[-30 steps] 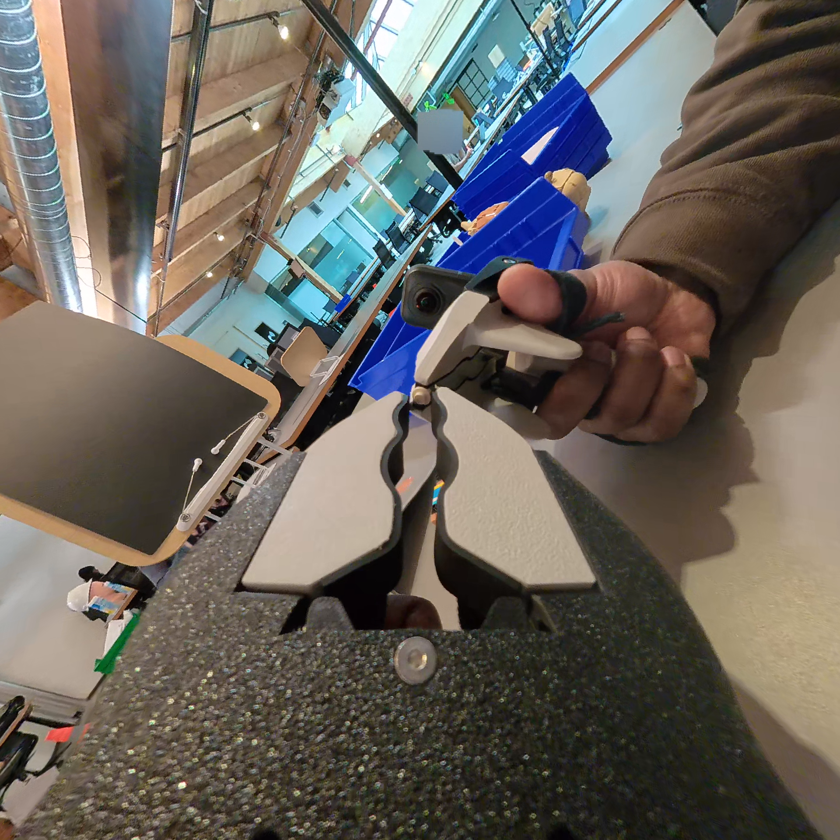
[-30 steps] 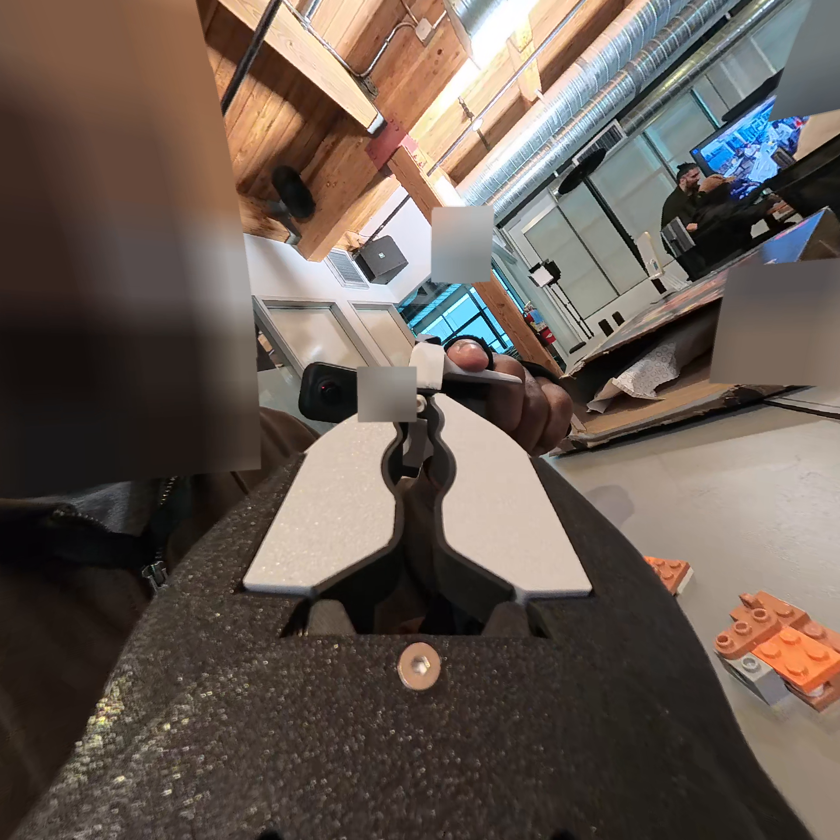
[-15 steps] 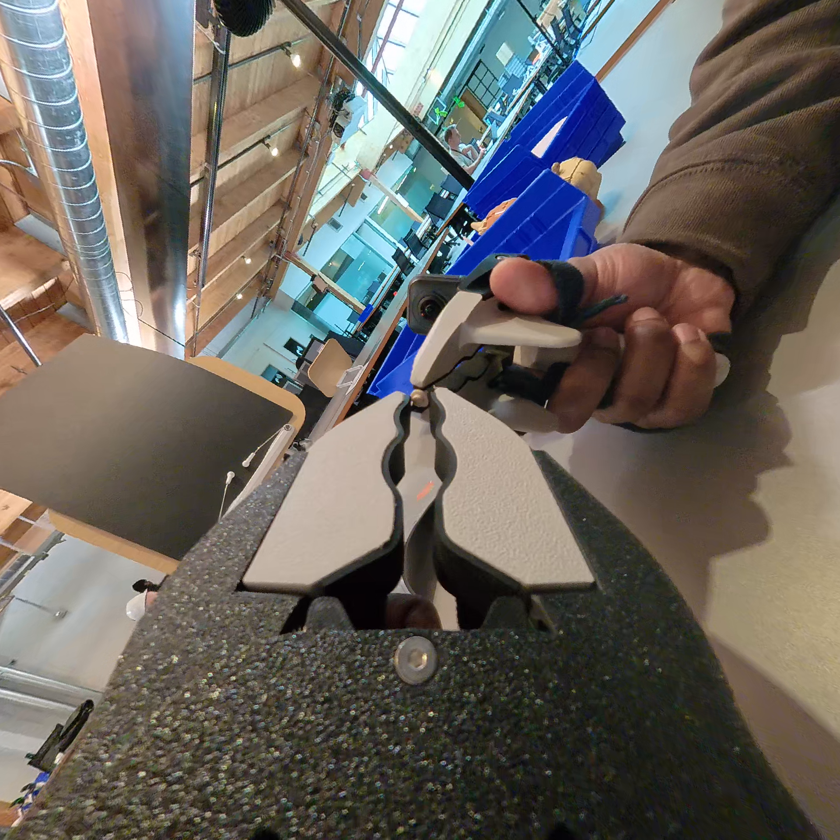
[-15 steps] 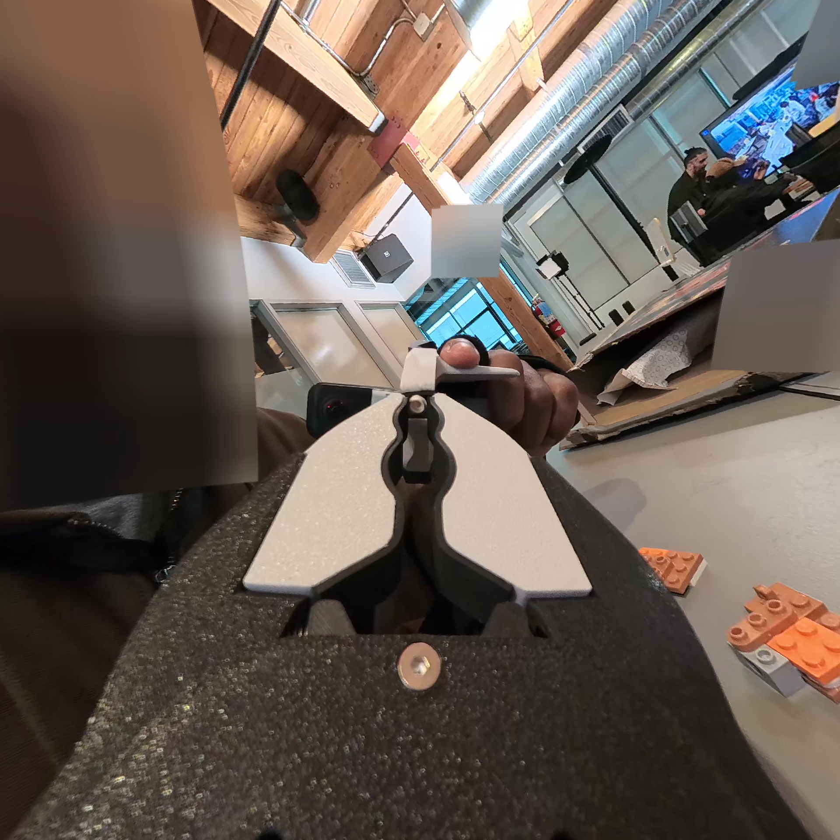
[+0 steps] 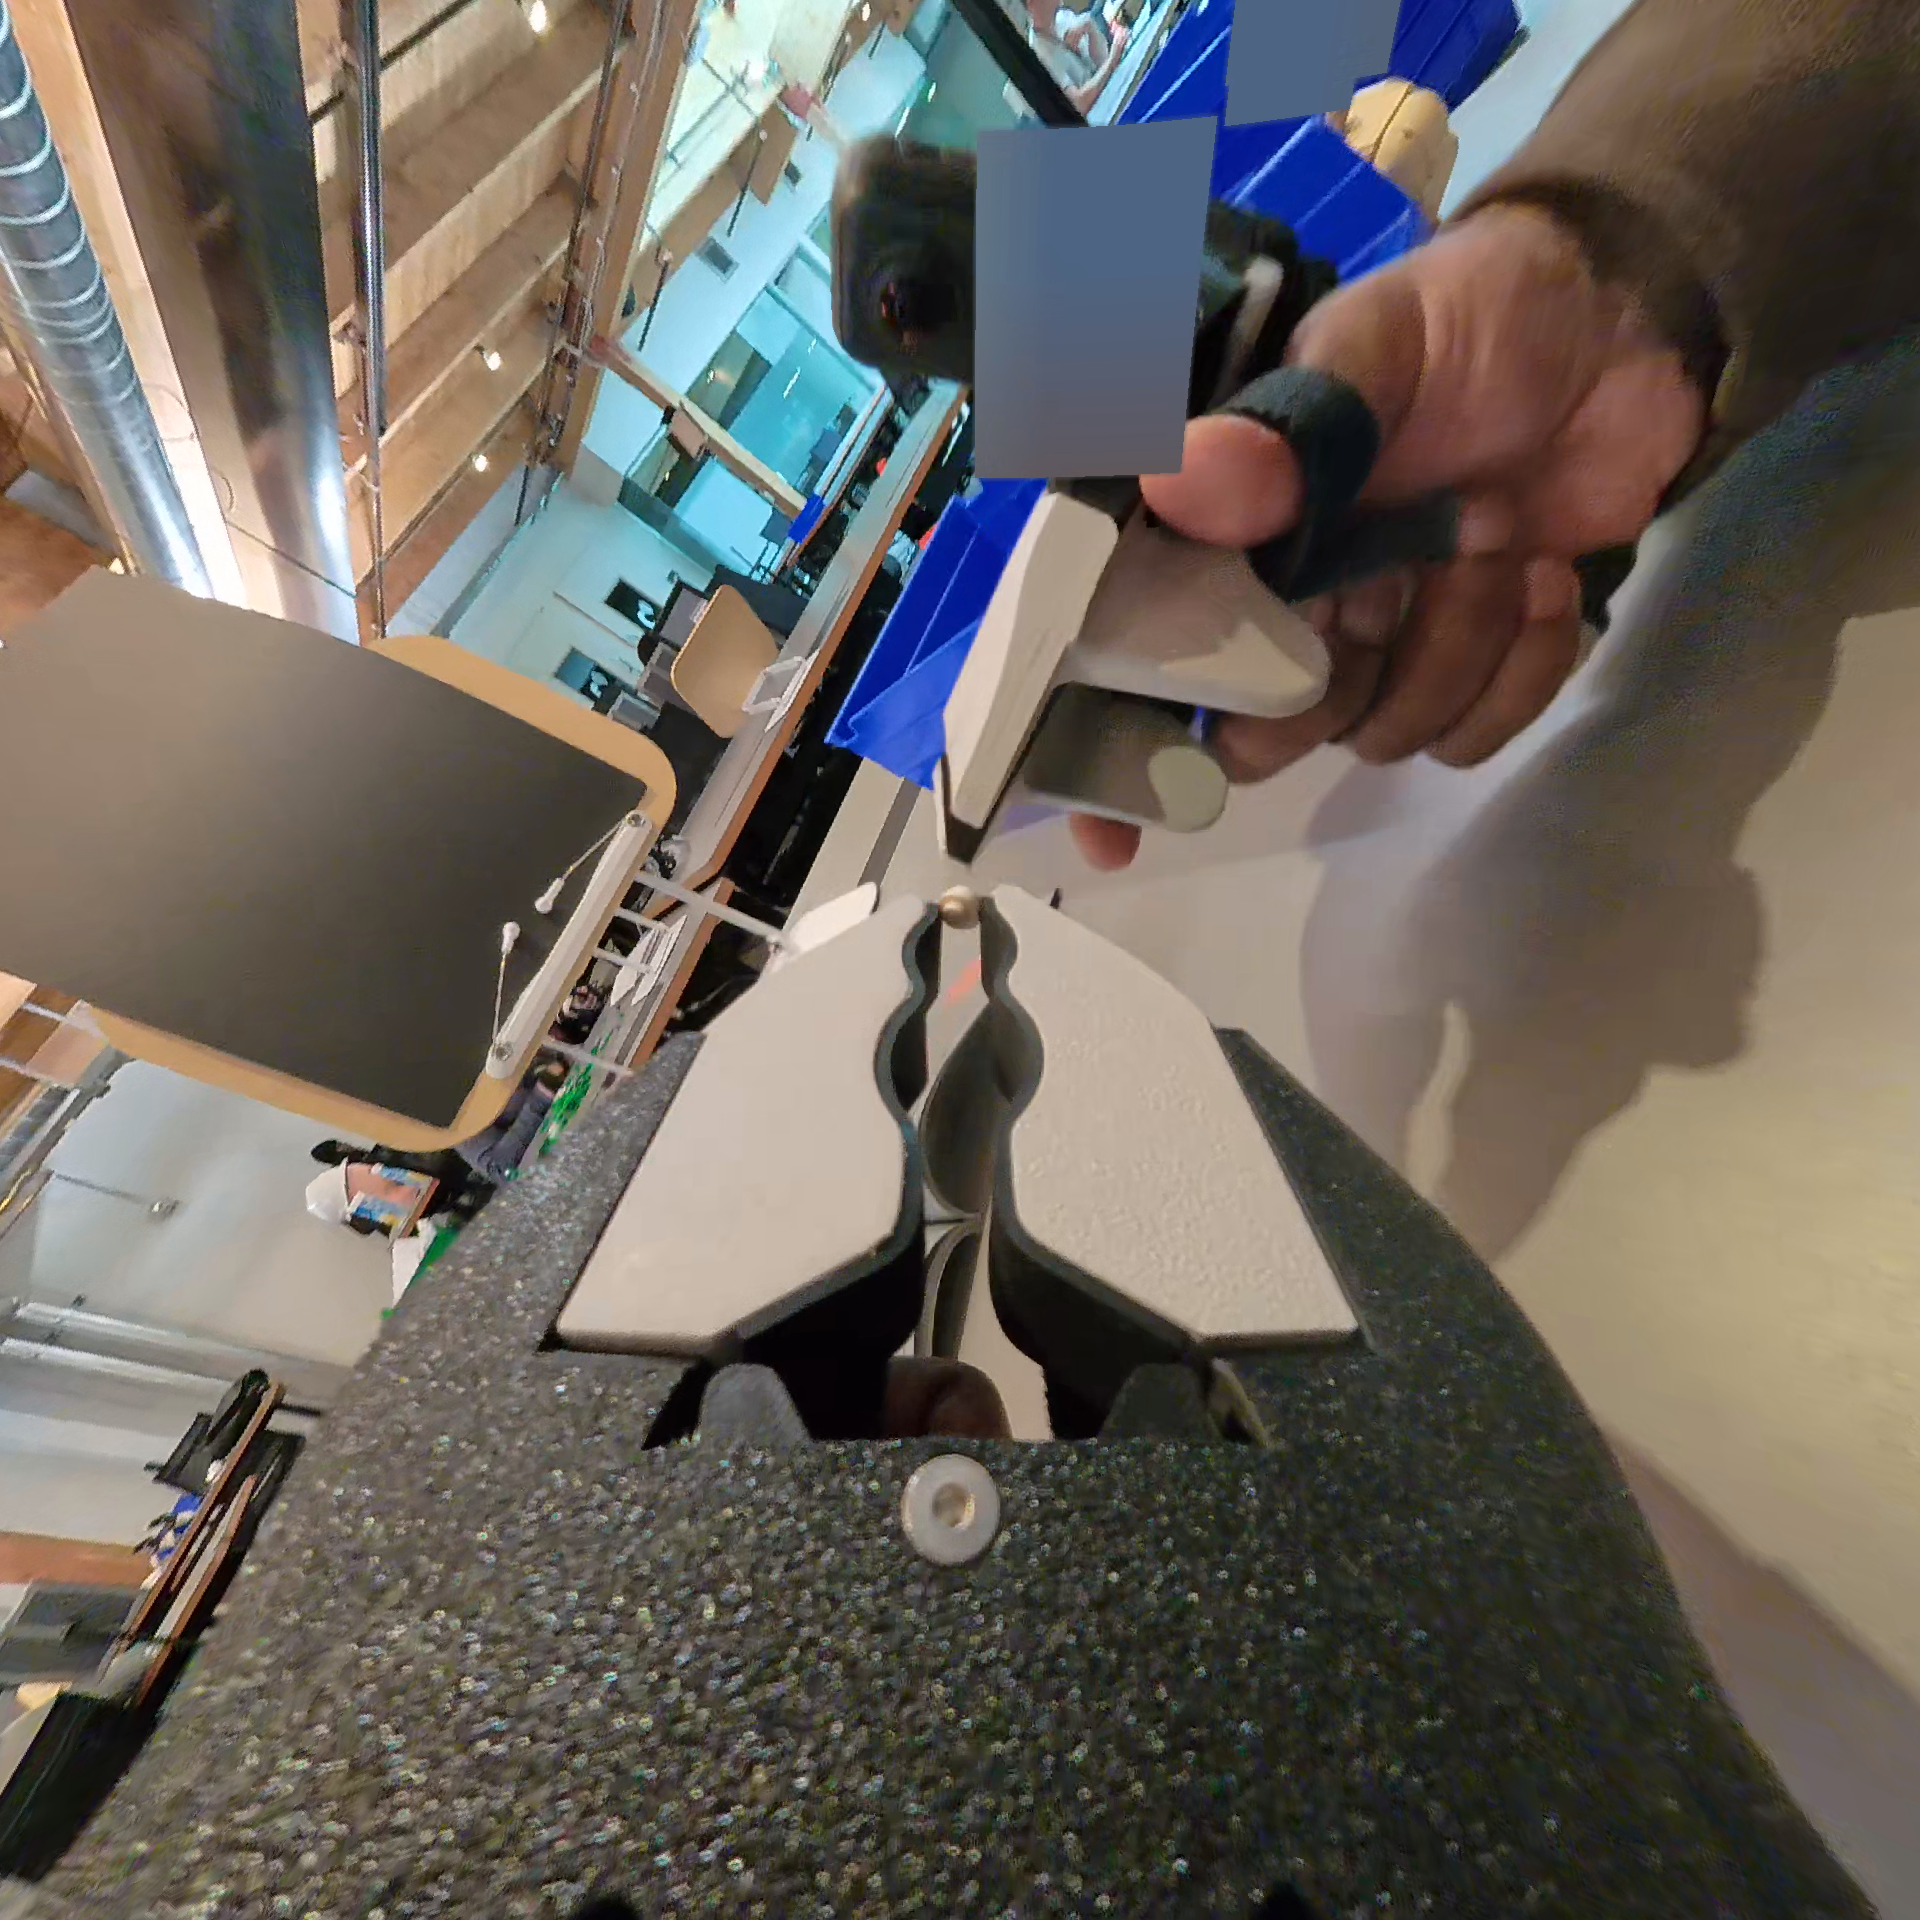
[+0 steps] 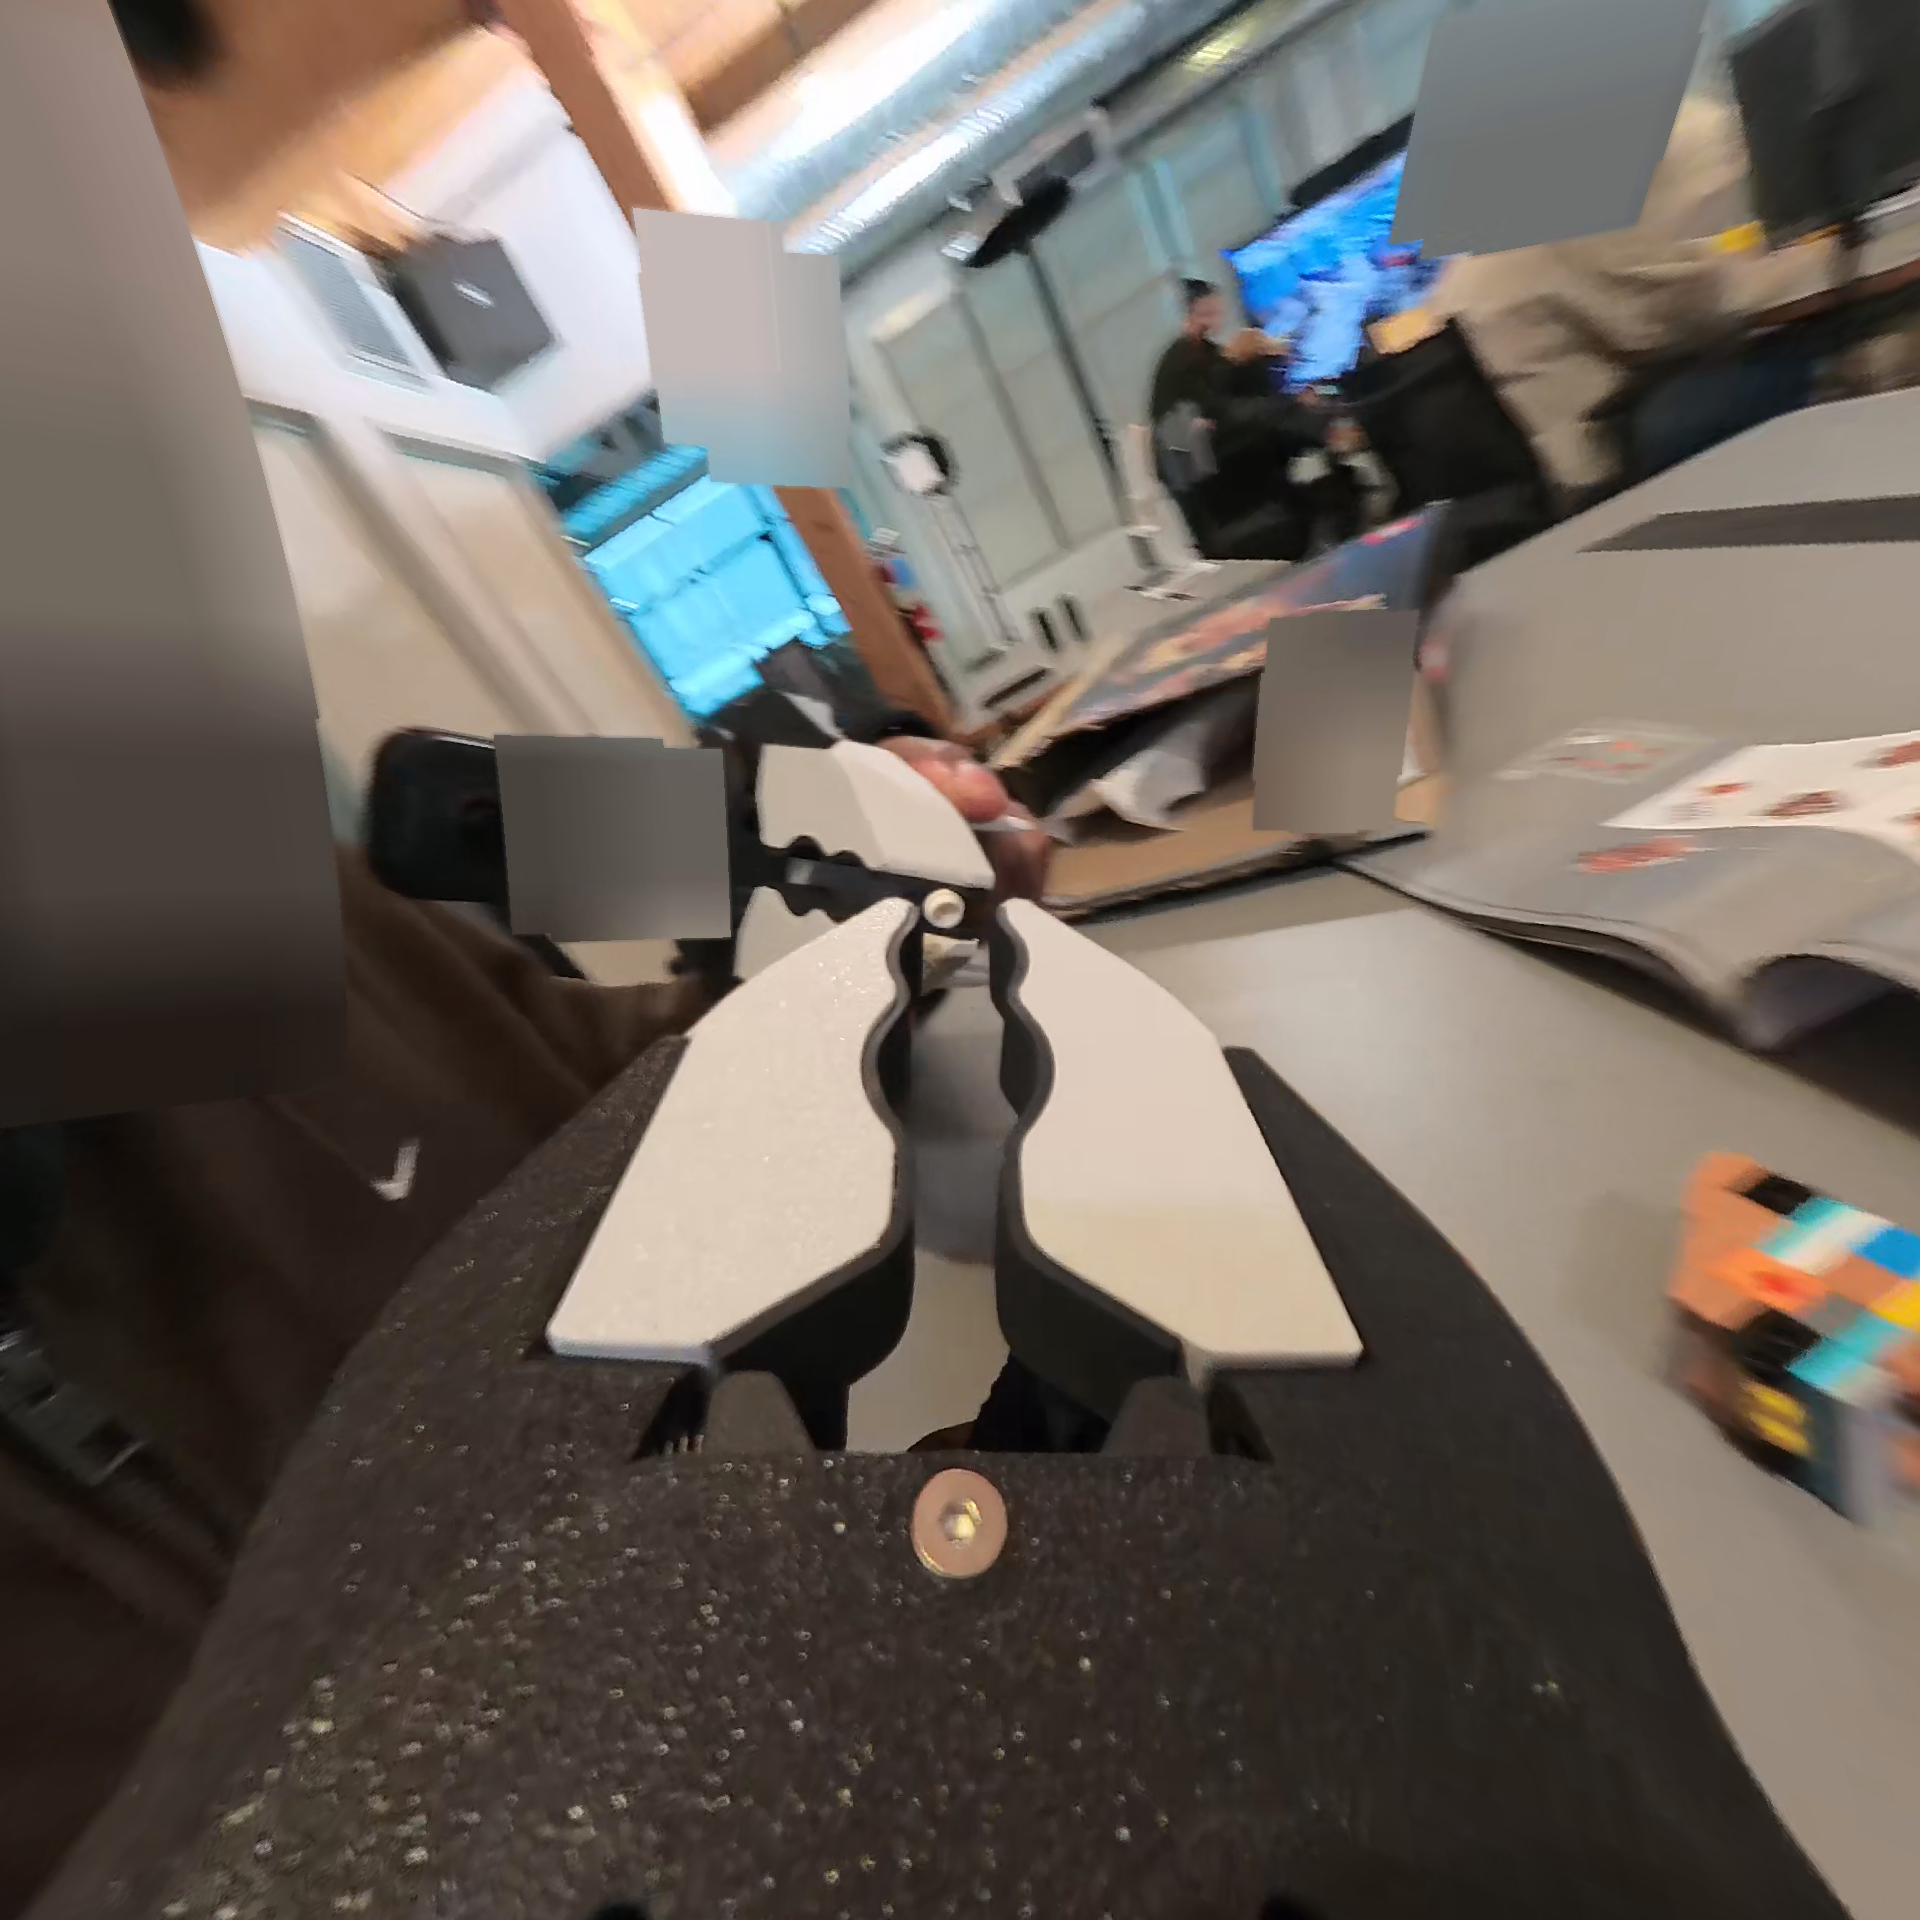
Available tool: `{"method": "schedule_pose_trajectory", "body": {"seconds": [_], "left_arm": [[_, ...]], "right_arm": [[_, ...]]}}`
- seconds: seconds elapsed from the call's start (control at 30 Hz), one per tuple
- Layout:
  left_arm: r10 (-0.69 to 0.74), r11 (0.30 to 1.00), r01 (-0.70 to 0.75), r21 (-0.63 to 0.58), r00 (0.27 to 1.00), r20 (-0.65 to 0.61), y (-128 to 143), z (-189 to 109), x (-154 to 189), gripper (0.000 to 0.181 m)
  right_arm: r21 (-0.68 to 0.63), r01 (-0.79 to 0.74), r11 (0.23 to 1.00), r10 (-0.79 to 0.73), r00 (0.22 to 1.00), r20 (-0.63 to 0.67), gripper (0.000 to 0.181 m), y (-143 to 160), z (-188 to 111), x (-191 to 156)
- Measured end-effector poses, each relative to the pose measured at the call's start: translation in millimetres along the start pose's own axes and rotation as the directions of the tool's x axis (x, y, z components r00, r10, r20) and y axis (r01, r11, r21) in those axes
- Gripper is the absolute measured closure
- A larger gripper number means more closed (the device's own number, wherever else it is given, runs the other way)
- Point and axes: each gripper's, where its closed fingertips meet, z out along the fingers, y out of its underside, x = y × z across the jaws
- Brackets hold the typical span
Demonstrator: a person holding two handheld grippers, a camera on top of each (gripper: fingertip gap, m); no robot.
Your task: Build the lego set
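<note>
A smooth grey surface (image 6: 1351, 1039) runs under timber beams and ribbed metal ducts. In the left wrist view the left gripper (image 5: 958, 906), its matte grey wavy-edged fingers (image 5: 1122, 1122) set in grainy black foam, is clamped on a small round pale stud (image 5: 957, 905) at its tips. The right gripper (image 5: 961, 842), held by a hand (image 5: 1455, 499), now hangs just above that stud, nearer and higher in the picture than half a second ago. In the right wrist view its tips stand slightly apart around a small white peg (image 6: 943, 906); whether they grip it I cannot tell. An open booklet (image 6: 1704, 873) now lies at far right and a blurred multicoloured block (image 6: 1808, 1309) at the right edge, replacing the orange bricks seen earlier; bare surface lies between.
</note>
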Motion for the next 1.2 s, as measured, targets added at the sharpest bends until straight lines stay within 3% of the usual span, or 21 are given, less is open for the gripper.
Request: {"method": "schedule_pose_trajectory", "body": {"seconds": [0.1,0.27,0.8,1.2], "left_arm": [[0.034,0.997,-0.034,-0.062,0.999,0.012,6,0,-1,0.174],[0.118,0.982,-0.114,-0.149,0.993,0.018,12,4,3,0.174],[0.308,0.926,-0.304,-0.223,0.951,-0.016,16,8,13,0.174],[0.108,0.992,-0.11,-0.056,0.993,-0.036,7,1,17,0.172]], "right_arm": [[-0.075,0.055,0.996,-0.064,0.991,-0.119,0.172,2,-1,9],[-0.173,0.078,0.982,-0.107,0.981,-0.164,0.171,13,7,4],[-0.185,-0.055,0.981,0.021,0.984,-0.177,0.175,23,6,16],[-0.138,-0.258,0.956,0.259,0.966,-0.01,0.179,25,8,6]]}}
